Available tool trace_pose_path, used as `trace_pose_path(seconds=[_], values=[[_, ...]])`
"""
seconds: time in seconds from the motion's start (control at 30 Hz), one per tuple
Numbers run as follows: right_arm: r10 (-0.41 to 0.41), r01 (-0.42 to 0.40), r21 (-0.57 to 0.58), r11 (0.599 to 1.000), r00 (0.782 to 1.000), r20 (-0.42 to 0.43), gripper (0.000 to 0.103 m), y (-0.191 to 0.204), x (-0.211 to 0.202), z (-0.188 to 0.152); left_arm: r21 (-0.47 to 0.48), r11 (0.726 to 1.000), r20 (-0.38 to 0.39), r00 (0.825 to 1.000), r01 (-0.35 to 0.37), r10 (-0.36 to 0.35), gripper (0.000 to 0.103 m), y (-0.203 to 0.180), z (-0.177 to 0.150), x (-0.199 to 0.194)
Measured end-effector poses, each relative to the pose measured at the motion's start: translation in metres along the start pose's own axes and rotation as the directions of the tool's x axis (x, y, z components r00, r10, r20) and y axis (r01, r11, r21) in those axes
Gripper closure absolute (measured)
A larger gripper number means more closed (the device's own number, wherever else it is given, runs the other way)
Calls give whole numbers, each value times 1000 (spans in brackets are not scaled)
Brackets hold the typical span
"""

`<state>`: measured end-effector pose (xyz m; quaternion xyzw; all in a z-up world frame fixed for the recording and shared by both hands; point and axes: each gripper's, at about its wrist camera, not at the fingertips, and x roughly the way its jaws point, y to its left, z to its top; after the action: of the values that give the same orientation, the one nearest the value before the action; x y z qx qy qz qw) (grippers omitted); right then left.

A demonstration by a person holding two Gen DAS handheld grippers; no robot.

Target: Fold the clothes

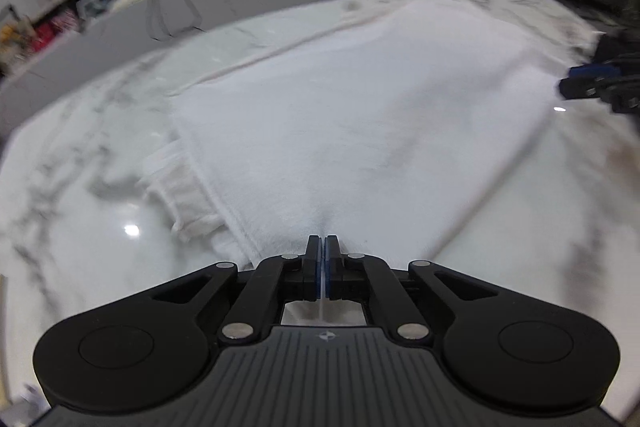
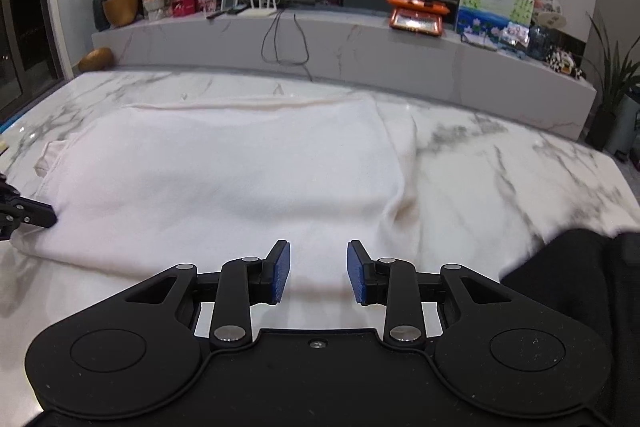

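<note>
A white garment lies folded flat on the marble table, with a ribbed cuff or hem sticking out at its left side. My left gripper is shut on the garment's near edge, and the fabric puckers toward its tips. In the right wrist view the same garment spreads across the table. My right gripper stands open just above the garment's near edge, with nothing pinched between its blue pads. Each gripper shows in the other's view: the right gripper and the left gripper.
Dark fabric lies at the near right of the table. Behind the table runs a low marble shelf with an orange case, boxes, pictures and hanging cables. Plants stand at the far right.
</note>
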<state>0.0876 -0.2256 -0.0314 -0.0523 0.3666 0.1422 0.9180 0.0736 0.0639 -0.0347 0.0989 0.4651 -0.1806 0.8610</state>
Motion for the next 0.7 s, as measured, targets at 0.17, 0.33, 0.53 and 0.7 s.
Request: trace_pose_path(seconds=[0.17,0.33,0.53,0.7], values=[[-1,2,-35,999,1000,24,72,8,-42,-26,-21,985,10,985,170,-170,102,-40,-19,-8],[25,-23,-62,998,999,33,72,24,-84,-62,39,954,9,955,297,-297,102,-98,-31,-10],[1,3,-92,996,999,42,72,48,-129,-100,81,910,22,912,407,-410,103,-152,-40,-8],[-20,26,-122,992,999,50,72,63,-153,-123,138,912,53,916,387,-397,102,-157,-43,-27]])
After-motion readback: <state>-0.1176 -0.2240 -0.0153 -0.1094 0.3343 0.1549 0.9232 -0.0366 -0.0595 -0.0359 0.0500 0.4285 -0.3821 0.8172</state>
